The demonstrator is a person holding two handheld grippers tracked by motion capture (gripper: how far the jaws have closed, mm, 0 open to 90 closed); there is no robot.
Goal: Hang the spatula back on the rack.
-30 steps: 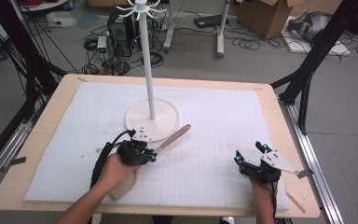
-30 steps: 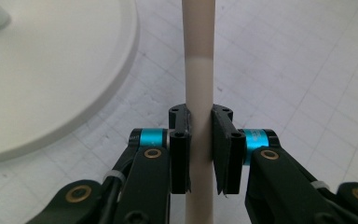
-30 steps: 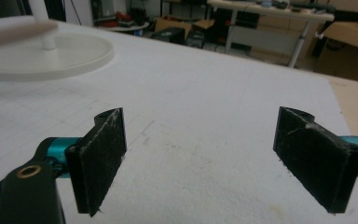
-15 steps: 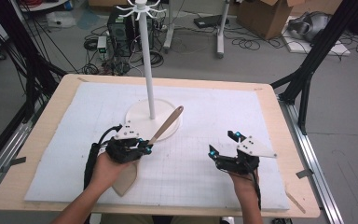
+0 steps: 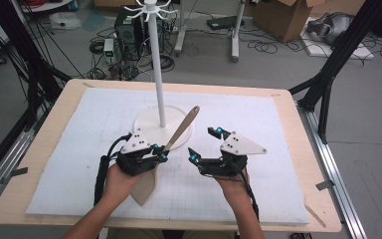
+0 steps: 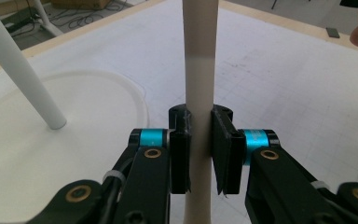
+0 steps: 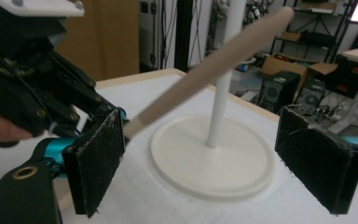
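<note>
Left gripper (image 5: 160, 153) fingers clamp the spatula (image 5: 179, 135) handle; right gripper (image 5: 205, 143) fingers stand apart.

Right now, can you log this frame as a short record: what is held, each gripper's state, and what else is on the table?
held: spatula, by its handle, blade toward the person
left gripper: shut on spatula
right gripper: open, nothing between the jaws, beside the spatula
stand: upright white pole on a round base, behind the grippers
mat: white, covers most of the table
</note>
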